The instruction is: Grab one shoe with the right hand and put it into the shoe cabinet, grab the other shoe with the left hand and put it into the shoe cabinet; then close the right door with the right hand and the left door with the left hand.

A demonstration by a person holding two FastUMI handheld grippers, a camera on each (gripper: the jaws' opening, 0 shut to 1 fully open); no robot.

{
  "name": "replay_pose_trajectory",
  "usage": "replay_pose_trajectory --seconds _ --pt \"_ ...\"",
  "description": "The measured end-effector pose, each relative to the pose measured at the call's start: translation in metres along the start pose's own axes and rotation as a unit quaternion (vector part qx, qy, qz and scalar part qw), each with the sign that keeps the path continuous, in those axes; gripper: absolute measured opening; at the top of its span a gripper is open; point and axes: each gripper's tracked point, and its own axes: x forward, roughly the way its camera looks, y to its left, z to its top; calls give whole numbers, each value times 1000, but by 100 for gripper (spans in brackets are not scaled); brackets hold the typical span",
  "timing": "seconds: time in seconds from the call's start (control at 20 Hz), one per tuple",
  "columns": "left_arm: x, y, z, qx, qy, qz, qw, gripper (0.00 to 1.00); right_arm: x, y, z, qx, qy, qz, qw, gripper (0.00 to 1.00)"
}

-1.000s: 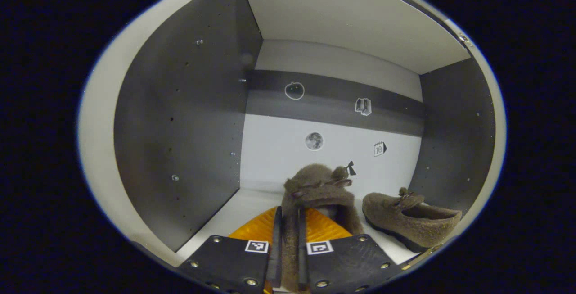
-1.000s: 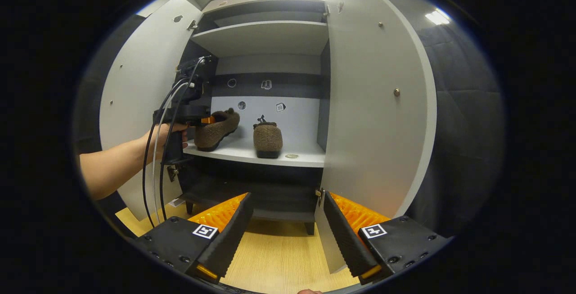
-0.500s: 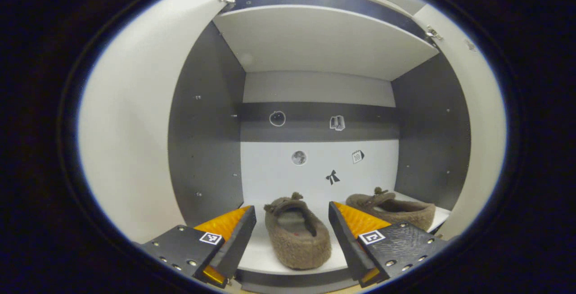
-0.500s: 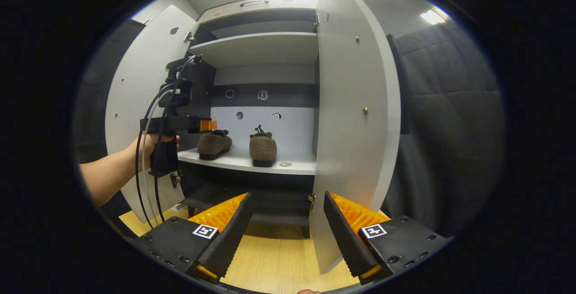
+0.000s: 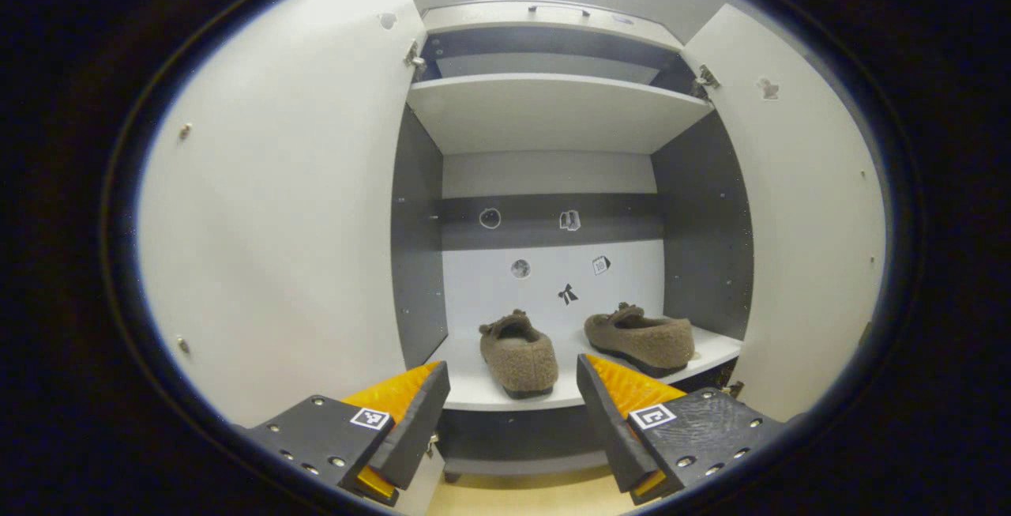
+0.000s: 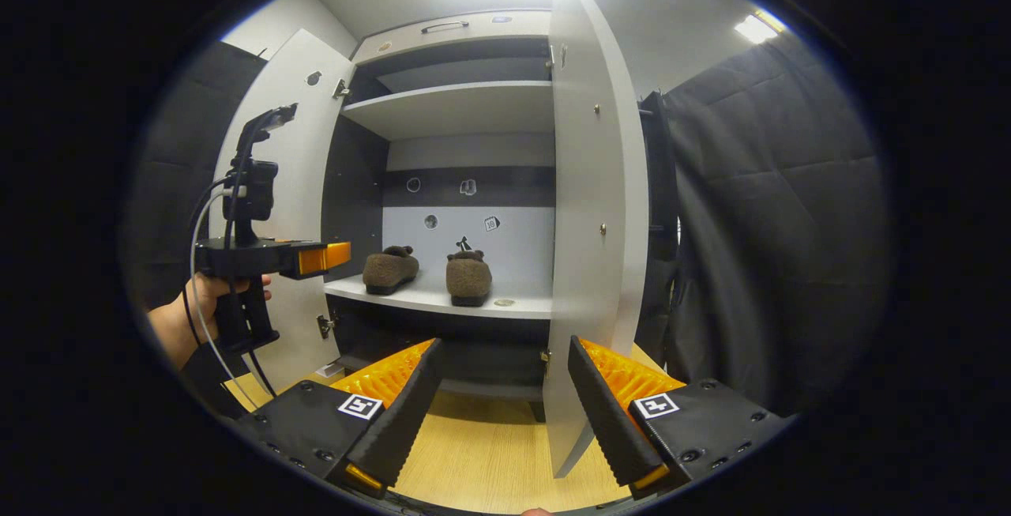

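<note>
Fuzzy brown shoes, 2 (image 5: pixel 519 352) (image 5: pixel 641 338), sit side by side on the white cabinet shelf (image 5: pixel 474 389); both grippers (image 5: pixel 512 421) (image 6: pixel 501 413) hang outside, jaws spread, empty. Right door (image 6: pixel 596 247) hides the shelf's end.

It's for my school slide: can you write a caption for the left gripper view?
Open hand-held gripper faces two fuzzy brown slippers on a shoe cabinet shelf, doors open.

A calendar sticker (image 5: pixel 601 265) on the shoe cabinet's back panel (image 5: pixel 545 279) reads "10".
</note>
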Motion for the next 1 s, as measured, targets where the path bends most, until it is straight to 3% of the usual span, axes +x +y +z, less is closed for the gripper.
replay_pose_trajectory --seconds 0.35,0.6,0.65,0.75,0.85,0.9,1.0 --pt "-62 7 0 11 -5 2 1000 98 -12 9 7 16 -3 26 1000 100" --pt "-91 6 0 11 -3 -2 1000 89 -26 -3 13 14 -12 30 999 100" --pt "-95 7 -1 13 -2 -1 1000 93 -29 -10 15 9 -13 28 999 100" --pt "-100 7 0 12 -1 0 1000 98 -35 -31 21 0 -16 14 1000 100" --pt "-108 8 -1 12 1 1 1000 89 -41 -56 28 1 -18 -6 1000 100" --pt "-116 7 -5 12 1 1 1000 98 -43 -69 32 5 -20 -17 1000 100" --pt "-125 9 -9 11 3 7 1000 89 -46 -98 39 12 -21 -44 999 96"
